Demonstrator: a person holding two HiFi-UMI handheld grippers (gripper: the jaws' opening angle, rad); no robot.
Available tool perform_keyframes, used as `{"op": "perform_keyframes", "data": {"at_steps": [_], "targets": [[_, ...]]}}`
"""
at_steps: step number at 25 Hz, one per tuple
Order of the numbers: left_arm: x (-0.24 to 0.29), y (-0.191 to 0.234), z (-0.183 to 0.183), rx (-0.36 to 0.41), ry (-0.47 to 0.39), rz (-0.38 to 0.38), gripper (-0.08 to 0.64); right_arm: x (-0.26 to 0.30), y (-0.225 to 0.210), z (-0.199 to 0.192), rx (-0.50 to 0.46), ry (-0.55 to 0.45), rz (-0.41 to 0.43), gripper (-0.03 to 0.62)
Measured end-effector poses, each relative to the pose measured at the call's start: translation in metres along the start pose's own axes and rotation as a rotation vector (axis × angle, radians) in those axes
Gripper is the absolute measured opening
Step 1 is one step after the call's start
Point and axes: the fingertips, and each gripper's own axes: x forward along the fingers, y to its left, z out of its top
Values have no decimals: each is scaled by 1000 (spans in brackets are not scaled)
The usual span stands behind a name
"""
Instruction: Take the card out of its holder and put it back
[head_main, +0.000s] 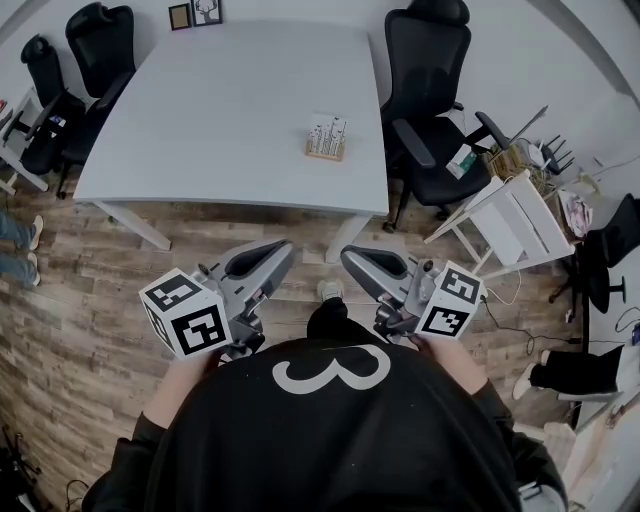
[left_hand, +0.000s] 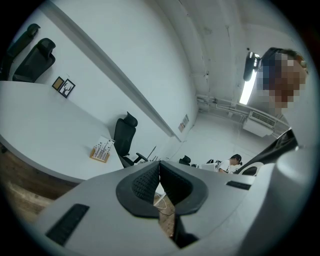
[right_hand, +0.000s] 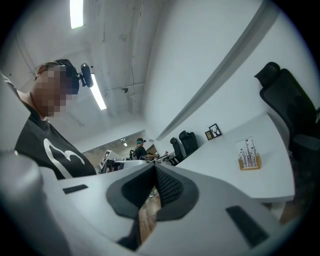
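Card (head_main: 327, 130) in wooden holder (head_main: 324, 151), print unreadable

A white table (head_main: 230, 110) is standing on a wood-plank floor (head_main: 70, 310), with two small framed pictures (head_main: 195, 14) sitting at its far edge. Two black office chairs (head_main: 85, 60) are crowding its far left corner. Another black chair (head_main: 430, 90) is standing at its right side, with a white slatted rack (head_main: 520, 225) sitting near it.
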Motion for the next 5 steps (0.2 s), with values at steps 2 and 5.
{"op": "perform_keyframes", "data": {"at_steps": [2, 5], "targets": [[-3, -3, -3, 4, 0, -3, 14, -1, 4, -2, -2, 0, -1, 9], [-7, -7, -7, 2, 2, -4, 14, -3, 10, -5, -5, -1, -2, 9]]}}
